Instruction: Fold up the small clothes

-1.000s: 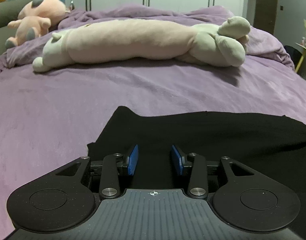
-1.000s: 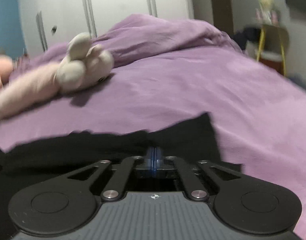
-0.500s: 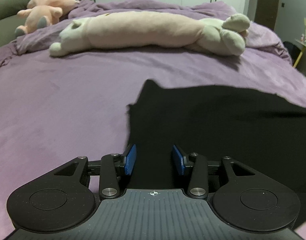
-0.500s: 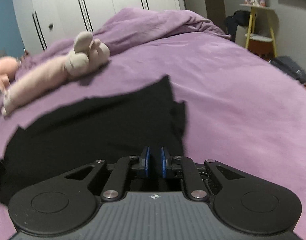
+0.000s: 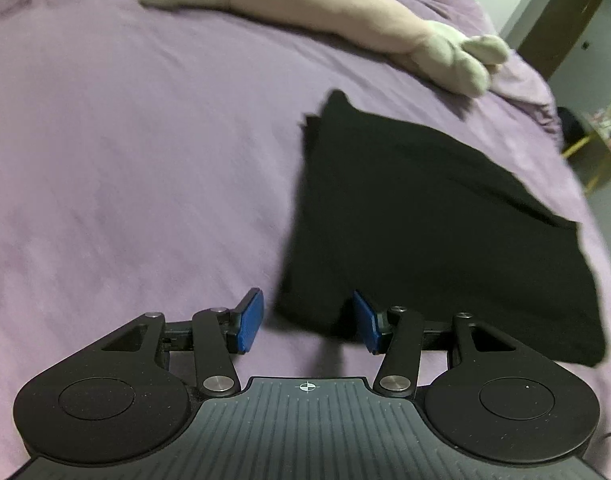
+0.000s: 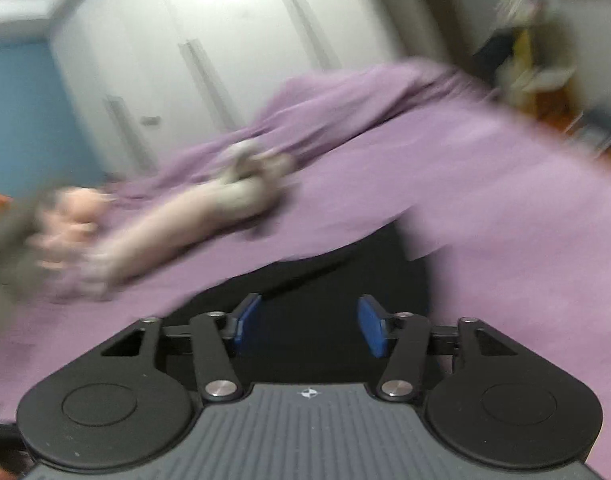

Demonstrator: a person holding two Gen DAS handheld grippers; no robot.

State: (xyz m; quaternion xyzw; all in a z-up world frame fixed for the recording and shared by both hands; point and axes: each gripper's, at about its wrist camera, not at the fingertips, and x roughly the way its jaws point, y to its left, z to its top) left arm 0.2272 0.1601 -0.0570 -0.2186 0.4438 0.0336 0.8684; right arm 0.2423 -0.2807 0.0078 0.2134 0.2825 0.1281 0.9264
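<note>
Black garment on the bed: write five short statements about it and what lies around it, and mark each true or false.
1. The black garment lies on a purple bedspread. True.
2. The left claw is clamped on the garment. False: its jaws stand open, having just been opening, and the blue pads press on nothing.
3. A long pale plush toy lies on the bed beyond the garment. True.
4. The plush toy rests on top of the garment. False: purple cover shows between them.
5. The right claw is shut. False: its jaws are apart, having just been opening, with dark cloth behind them but not pinched.
</note>
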